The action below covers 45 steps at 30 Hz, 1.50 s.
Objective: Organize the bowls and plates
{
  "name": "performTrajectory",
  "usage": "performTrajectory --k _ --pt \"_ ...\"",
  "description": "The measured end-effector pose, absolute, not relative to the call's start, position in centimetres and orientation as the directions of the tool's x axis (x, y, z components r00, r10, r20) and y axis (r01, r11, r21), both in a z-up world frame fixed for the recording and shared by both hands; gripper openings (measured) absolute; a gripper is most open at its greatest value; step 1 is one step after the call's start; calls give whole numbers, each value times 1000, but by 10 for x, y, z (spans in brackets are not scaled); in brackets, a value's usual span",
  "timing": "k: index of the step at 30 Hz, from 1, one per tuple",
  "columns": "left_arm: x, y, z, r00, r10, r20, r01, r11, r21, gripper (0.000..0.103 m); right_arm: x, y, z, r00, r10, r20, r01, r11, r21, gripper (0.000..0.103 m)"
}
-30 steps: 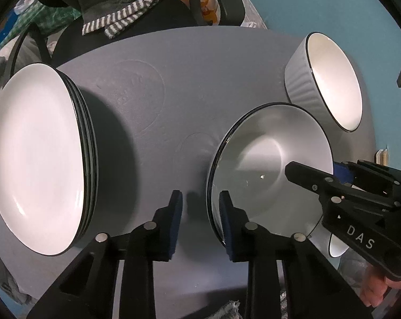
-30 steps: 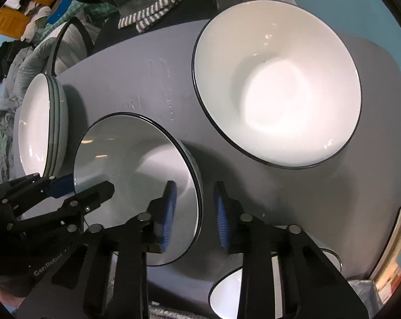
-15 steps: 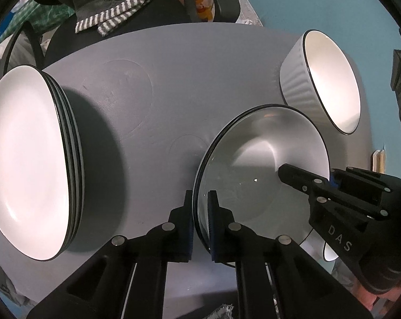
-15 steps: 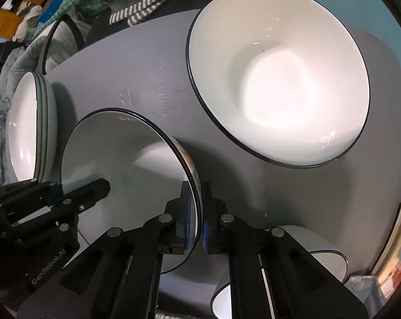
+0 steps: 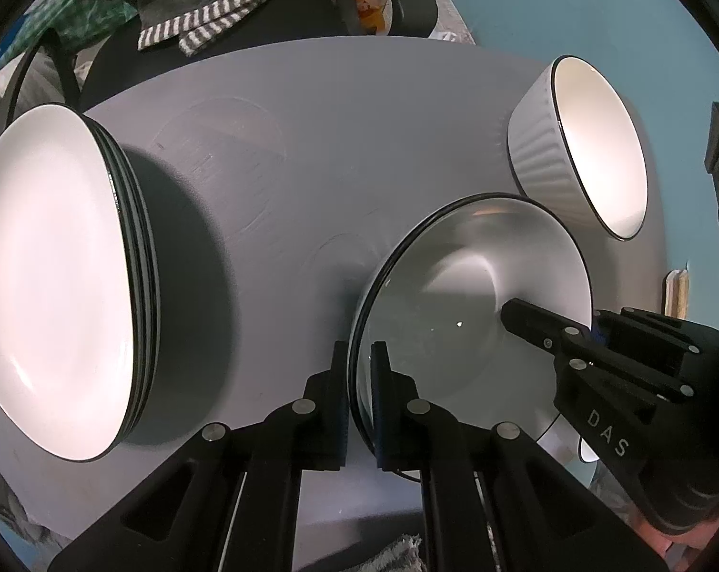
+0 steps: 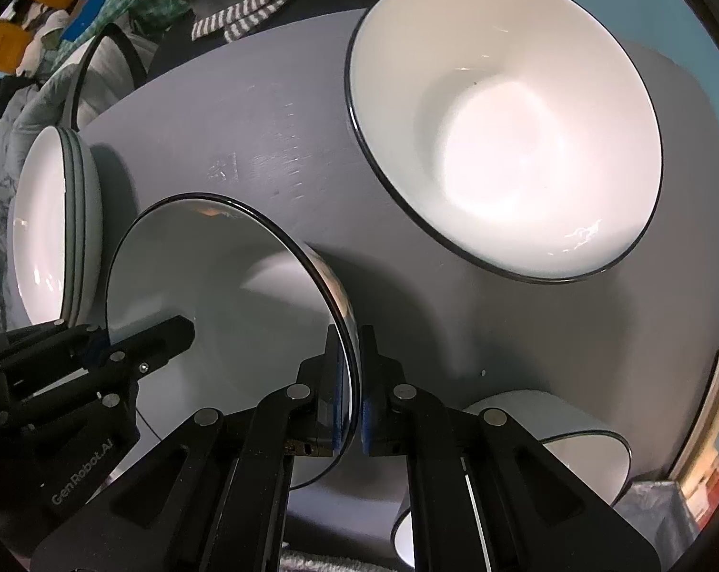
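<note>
Right wrist view: two tools, left tool [image 6: 97, 338] and right tool [image 6: 354, 381], clamp one shallow bowl [image 6: 216, 286] on the worktop [image 6: 264, 143], between a plate stack [image 6: 49, 229] and two bowls.

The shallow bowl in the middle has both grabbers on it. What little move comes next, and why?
Probably lift it straight up a little, both hands together. The left gripper and right gripper have just closed their jaws on opposite sides of the shallow bowl's rim, and it sits on the grey table.
</note>
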State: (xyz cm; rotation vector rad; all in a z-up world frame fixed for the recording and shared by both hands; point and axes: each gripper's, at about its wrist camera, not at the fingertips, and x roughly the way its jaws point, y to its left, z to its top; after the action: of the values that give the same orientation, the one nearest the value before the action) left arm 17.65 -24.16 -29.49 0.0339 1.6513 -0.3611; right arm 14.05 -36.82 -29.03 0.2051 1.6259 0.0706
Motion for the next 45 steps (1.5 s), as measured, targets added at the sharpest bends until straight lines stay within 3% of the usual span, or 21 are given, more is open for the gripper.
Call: performTrajectory --k 1,28,45 --pt "176 -241 -294 -119 -190 -975 235 948 -213 7 141 -368 -290 -25 128 -991 99 987 125 6" --pt "189 -281 -209 -21 -223 -975 413 886 -211 8 140 -391 -204 63 133 -989 194 971 142 6" --pt "226 -328 -219 -23 -221 -975 413 886 -211 8 177 -444 -201 57 121 -991 235 963 131 6"
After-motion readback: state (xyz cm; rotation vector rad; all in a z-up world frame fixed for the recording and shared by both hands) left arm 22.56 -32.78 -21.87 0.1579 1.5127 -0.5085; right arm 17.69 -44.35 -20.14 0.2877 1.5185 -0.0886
